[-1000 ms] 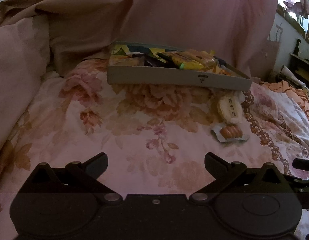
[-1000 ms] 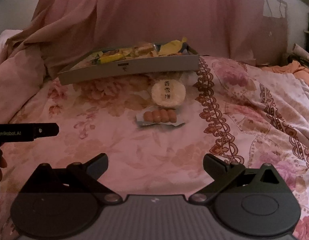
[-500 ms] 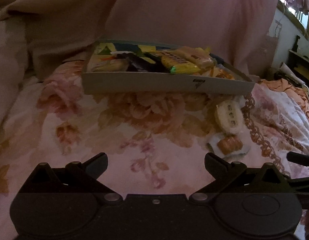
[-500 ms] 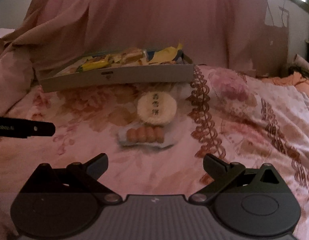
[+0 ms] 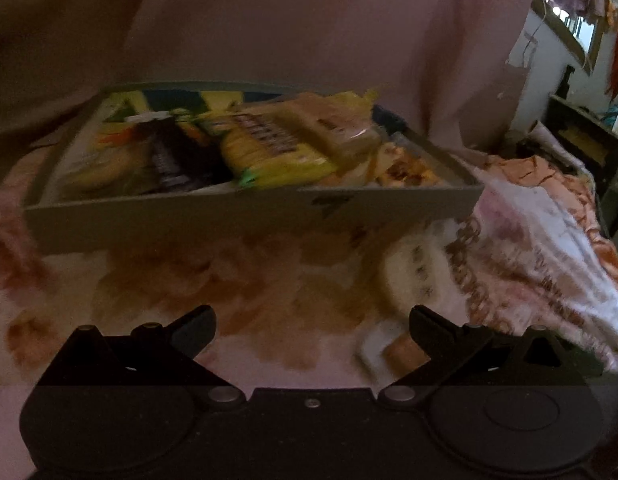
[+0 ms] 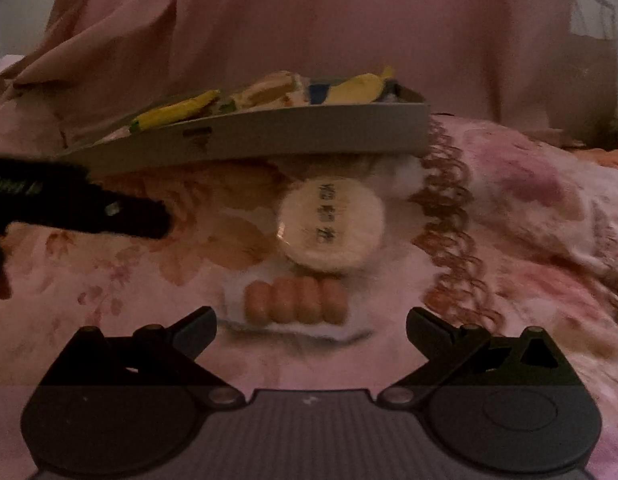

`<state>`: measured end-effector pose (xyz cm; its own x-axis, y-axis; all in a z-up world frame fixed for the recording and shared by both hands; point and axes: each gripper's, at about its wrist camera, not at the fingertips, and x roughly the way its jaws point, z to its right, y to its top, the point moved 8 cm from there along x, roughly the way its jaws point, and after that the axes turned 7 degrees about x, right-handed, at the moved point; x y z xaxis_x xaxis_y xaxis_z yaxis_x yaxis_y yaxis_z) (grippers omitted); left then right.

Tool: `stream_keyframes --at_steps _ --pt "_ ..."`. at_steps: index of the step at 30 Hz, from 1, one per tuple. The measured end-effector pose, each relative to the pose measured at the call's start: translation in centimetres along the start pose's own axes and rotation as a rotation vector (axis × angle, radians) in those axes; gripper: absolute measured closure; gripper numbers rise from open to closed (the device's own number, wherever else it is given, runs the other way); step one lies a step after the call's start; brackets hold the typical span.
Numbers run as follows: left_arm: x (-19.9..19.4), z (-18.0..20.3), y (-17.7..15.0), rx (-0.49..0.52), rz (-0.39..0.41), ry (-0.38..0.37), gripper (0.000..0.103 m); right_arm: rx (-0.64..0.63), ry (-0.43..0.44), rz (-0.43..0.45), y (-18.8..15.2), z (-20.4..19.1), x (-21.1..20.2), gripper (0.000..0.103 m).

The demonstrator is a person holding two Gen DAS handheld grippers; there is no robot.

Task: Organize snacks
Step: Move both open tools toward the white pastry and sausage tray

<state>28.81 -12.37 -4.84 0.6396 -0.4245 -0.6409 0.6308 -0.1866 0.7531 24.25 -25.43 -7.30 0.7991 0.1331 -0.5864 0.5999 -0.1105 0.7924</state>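
Snacks (image 6: 295, 300) at twelve o'clock of the right gripper (image 6: 311, 322) loom nearer than before, both grippers' fingers spread empty, so a pickup seems imminent.

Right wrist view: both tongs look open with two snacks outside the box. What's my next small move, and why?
Probably ease the right tongs forward and down to straddle the sausage pack. It lies on the bedspread just ahead of the open tips, nearer than the round cake, and both sit outside the snack box.

Each gripper is built in matte black: the left gripper (image 5: 311, 326) and right gripper (image 6: 311, 326) carry angled fingers, silver pivot screws and round discs.
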Motion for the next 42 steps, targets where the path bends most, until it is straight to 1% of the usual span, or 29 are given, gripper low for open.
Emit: stream_keyframes --at_steps 4,7,9,12,15,17,19,22,26,27,29,34,35,37,38,40,41,42 --pt "1.8 1.7 1.0 -0.011 -0.018 -0.069 0.001 -0.027 0.025 -0.024 -0.1 -0.5 1.8 0.000" --pt "3.0 3.2 1.4 0.009 -0.041 -0.104 0.001 -0.056 0.031 -0.041 -0.3 -0.9 2.5 0.000" --pt "3.7 4.2 1.4 0.024 -0.061 -0.124 0.001 -0.073 0.037 -0.031 -0.5 -1.3 2.5 0.000" --pt "4.5 5.2 1.5 0.039 -0.083 -0.139 0.001 -0.106 0.042 -0.022 -0.8 -1.7 2.4 0.013" --pt "5.1 5.6 1.6 0.049 -0.106 -0.133 0.001 -0.143 0.041 -0.034 -1.2 -2.1 2.1 0.013" --pt "5.4 5.7 1.5 0.049 -0.117 -0.121 0.001 -0.161 0.043 -0.059 -1.5 -2.1 1.6 0.013" --pt "5.6 5.8 1.2 0.031 -0.133 -0.121 0.001 -0.194 0.051 -0.110 -2.1 -2.2 0.7 0.013" --pt "5.9 6.7 0.3 0.018 -0.163 -0.153 0.001 -0.266 0.062 -0.179 -3.2 -2.0 -1.2 0.013" --pt "7.2 8.4 -1.5 0.032 -0.211 -0.161 0.001 -0.325 0.054 -0.240 -5.1 -1.3 -3.8 0.012" --pt "7.6 8.8 -1.8 0.041 -0.216 -0.155 0.001 -0.325 0.056 -0.245 -5.3 -1.1 -4.2 0.012" --pt "8.3 9.1 -1.7 0.059 -0.199 -0.111 0.001 -0.320 0.055 -0.249 -5.6 -1.1 -4.7 0.012" --pt "10.1 9.8 -0.8 0.115 -0.190 -0.001 0.002 -0.316 0.059 -0.255 -5.2 -1.5 -3.5 0.009" --pt "10.3 9.9 -0.7 0.122 -0.187 0.002 0.004 -0.312 0.065 -0.254 -5.1 -0.7 -3.3 0.009" --pt "10.4 9.9 -0.7 0.130 -0.181 0.021 0.013 -0.302 0.074 -0.252 -4.9 -0.5 -3.1 0.008" --pt "10.2 9.9 -0.8 0.133 -0.175 0.028 0.015 -0.301 0.076 -0.250 -4.9 -0.5 -3.1 0.008" --pt "9.8 9.4 -0.9 0.135 -0.161 0.029 0.026 -0.303 0.075 -0.246 -5.0 -0.4 -3.1 0.007" --pt "9.6 9.2 -1.0 0.138 -0.159 0.027 0.029 -0.302 0.075 -0.244 -5.0 -0.4 -3.1 0.007" --pt "9.4 8.9 -1.1 0.140 -0.158 0.022 0.029 -0.301 0.075 -0.243 -5.0 -0.5 -3.1 0.007"
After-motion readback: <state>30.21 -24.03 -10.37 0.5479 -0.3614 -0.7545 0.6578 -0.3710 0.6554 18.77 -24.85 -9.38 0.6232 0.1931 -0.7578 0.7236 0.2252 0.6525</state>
